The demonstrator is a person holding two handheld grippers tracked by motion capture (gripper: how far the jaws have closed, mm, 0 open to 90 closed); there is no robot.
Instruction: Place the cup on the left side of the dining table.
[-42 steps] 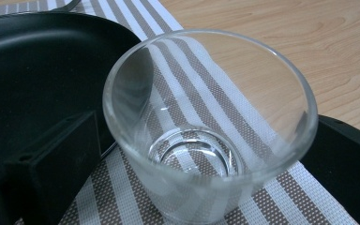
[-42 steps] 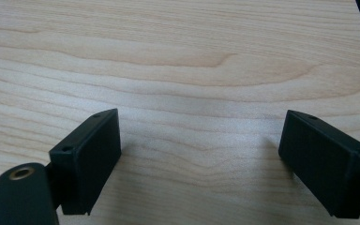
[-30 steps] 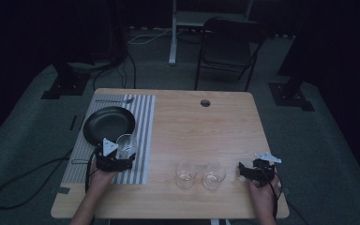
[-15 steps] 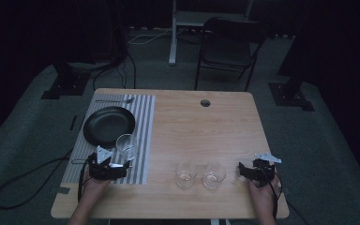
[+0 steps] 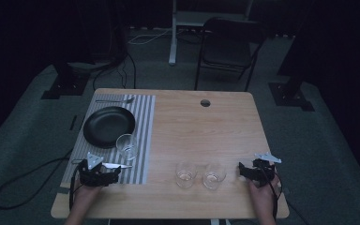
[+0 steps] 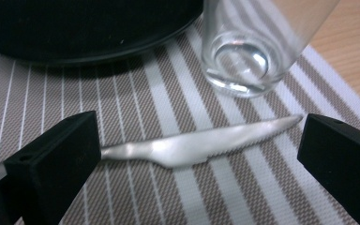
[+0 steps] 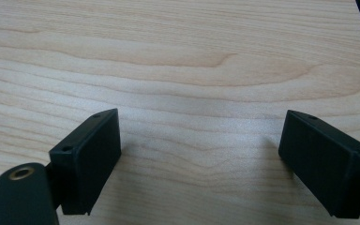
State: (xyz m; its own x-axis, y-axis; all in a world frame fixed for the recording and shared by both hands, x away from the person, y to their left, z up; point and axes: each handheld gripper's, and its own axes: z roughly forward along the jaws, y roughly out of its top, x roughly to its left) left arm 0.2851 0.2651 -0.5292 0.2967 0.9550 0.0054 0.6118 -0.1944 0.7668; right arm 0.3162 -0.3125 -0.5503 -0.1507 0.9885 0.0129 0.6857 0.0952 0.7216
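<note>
Since a second ago the left gripper has drawn back from beside the glass on the mat toward the table's near edge, leaving a knife lying on the striped placemat; the right gripper sits where it was. Taking the black plate as the landmark: it is round, matte and shallow, resting on the woven mat of grey and white stripes, with a clear tumbler just off its near right rim and a fork lying beyond its far side at the mat's edge. The knife lies nearer than the plate and the tumbler, apart from both. Well to the right of the plate, on bare pale wood, stand two more clear glasses side by side, making three glasses in all, with one plate, one knife and one fork. The left gripper view brings out what the high view blurs: the mat's fine basket weave, the knife as a slim silvery piece with a curved blade lying flat between the two black blocky jaws, touched by neither, the tumbler's thick round base, and the plate's dark rim. The left gripper is spread wide around the knife. The right gripper view shows the table's wavy blond wood grain, with the right gripper also spread wide and holding nothing.
</note>
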